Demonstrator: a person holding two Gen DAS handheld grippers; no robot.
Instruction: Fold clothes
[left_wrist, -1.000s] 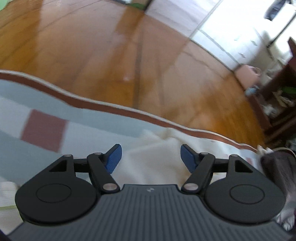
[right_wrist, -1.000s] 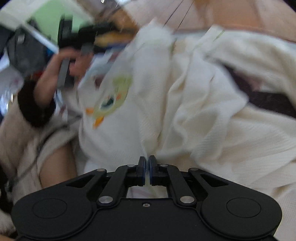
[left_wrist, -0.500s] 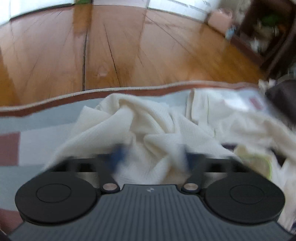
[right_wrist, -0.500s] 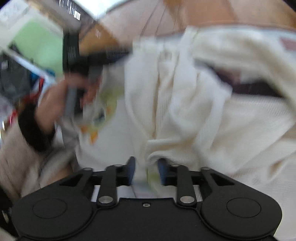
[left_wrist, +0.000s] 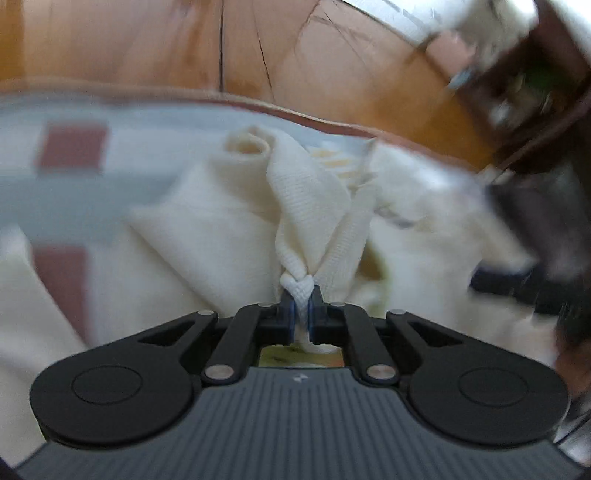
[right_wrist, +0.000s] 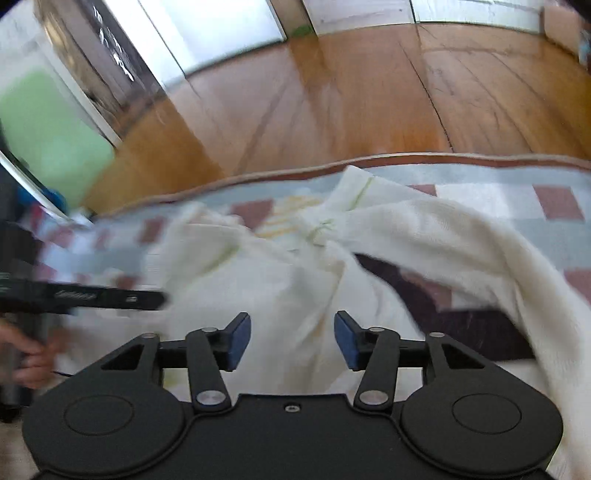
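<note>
A cream knit garment (left_wrist: 310, 192) lies crumpled on a checked blue, white and red-brown mat (left_wrist: 74, 177). My left gripper (left_wrist: 301, 314) is shut on a bunched fold of this garment, and the cloth rises in a twisted peak from between the blue pads. In the right wrist view the same cream garment (right_wrist: 424, 229) sprawls over the mat (right_wrist: 498, 195), with a dark piece of cloth (right_wrist: 461, 314) under it. My right gripper (right_wrist: 292, 341) stands open just above the cream cloth, nothing between its fingers. The left gripper's black body (right_wrist: 85, 297) and a hand (right_wrist: 26, 354) show at the left edge.
Wooden floor (right_wrist: 351, 99) lies beyond the mat's brown border. A dark wooden shelf unit (left_wrist: 535, 85) stands at the far right in the left wrist view. A dark garment (left_wrist: 546, 229) lies at the mat's right side. A green panel (right_wrist: 44, 129) and a window frame stand far left.
My left gripper went from open above the mat to shut on a fold of the cream garment. My right gripper was shut a second ago and has opened and swung away from the cloth.
</note>
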